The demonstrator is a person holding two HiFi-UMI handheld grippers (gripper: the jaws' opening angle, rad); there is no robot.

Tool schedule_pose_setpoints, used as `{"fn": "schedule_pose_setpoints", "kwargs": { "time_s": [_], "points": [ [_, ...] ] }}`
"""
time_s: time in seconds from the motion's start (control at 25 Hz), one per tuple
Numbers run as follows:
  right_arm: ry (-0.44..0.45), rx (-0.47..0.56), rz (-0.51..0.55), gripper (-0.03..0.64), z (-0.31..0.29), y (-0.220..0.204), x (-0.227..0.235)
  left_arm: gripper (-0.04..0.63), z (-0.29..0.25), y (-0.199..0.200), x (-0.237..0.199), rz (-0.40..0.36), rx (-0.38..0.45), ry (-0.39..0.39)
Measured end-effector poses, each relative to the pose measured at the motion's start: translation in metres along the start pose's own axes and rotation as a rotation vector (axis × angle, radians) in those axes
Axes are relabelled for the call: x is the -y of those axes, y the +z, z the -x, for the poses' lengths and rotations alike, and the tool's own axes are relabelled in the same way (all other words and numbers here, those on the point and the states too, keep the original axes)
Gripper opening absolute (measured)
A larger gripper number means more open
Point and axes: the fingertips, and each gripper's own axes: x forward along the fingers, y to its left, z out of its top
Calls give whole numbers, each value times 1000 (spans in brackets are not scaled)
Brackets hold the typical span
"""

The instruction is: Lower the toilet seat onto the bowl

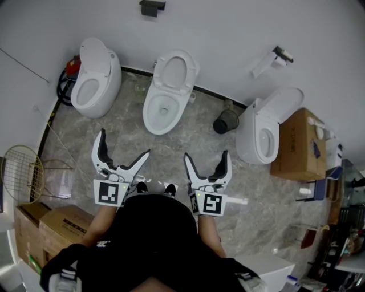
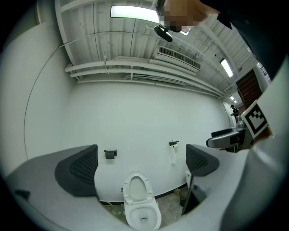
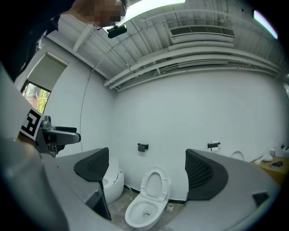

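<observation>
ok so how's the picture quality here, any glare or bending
Head view: sharp, evenly lit, strong fisheye bend, dark corners. Left gripper view: ceiling light blown out, wall curved. Right gripper view: middle toilet crisp, edges vignetted.

The white toilet seat (image 1: 175, 71) stood raised, an oval ring leaning back nearly upright against the white wall (image 1: 228, 34) behind it. Whether a lid lay behind the ring could not be told. Below it the white toilet bowl (image 1: 148, 117) was uncovered, its rim bare, with a small dark drain hole at the bottom. It sat on the grey marbled floor (image 1: 171, 154), its front pointing away from the wall. The two met only at the hinge end, at the back of the bowl.
</observation>
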Motion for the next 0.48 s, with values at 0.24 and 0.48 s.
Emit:
{"fn": "schedule_pose_setpoints", "kwargs": {
  "time_s": [0.24,0.48],
  "points": [
    [-20,10,14,506,-2,12,-15,583,11,-7,-17,-12,-40,-6],
    [-43,8,19,506,-5,12,-41,583,23,-12,-39,2,-50,-39]
  ]
}}
